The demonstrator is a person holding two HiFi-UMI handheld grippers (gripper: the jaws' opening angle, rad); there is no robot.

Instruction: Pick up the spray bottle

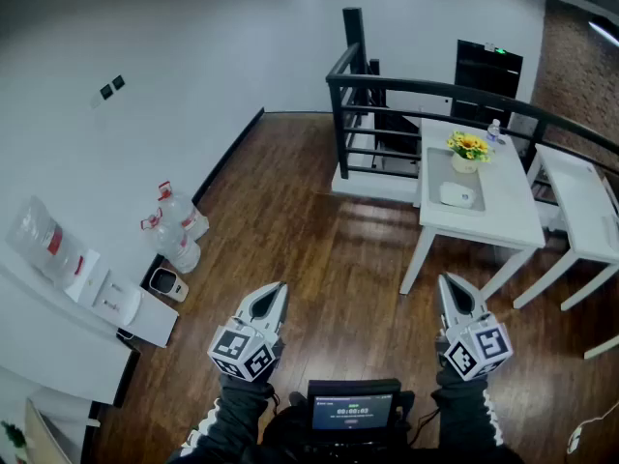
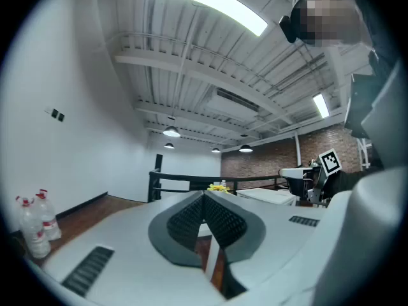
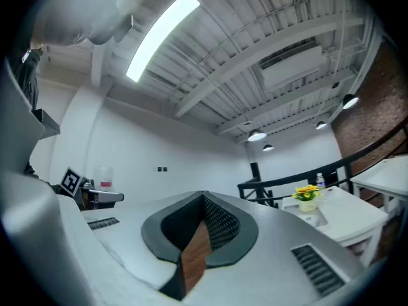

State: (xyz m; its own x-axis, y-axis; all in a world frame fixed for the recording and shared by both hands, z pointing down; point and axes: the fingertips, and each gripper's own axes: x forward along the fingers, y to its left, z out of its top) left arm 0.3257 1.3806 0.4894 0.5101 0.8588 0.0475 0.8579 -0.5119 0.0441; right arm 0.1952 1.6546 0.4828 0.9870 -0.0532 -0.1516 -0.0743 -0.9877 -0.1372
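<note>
— Head view; where is the spray bottle (image 1: 494,130)?
— Likely the small upright one at the tabletop's (image 1: 493,216) far end, beside the flowers (image 1: 468,146); too small to be sure; the right hand-held gripper (image 1: 451,285) is nearer it than the left hand-held gripper (image 1: 275,290).
— Left gripper view?
— Jaws together, nothing between; tabletop well ahead.
— Right gripper view?
— Jaws pressed together, empty; the spray bottle (image 3: 320,180) stands on the tabletop, ahead and rightward, well apart.
</note>
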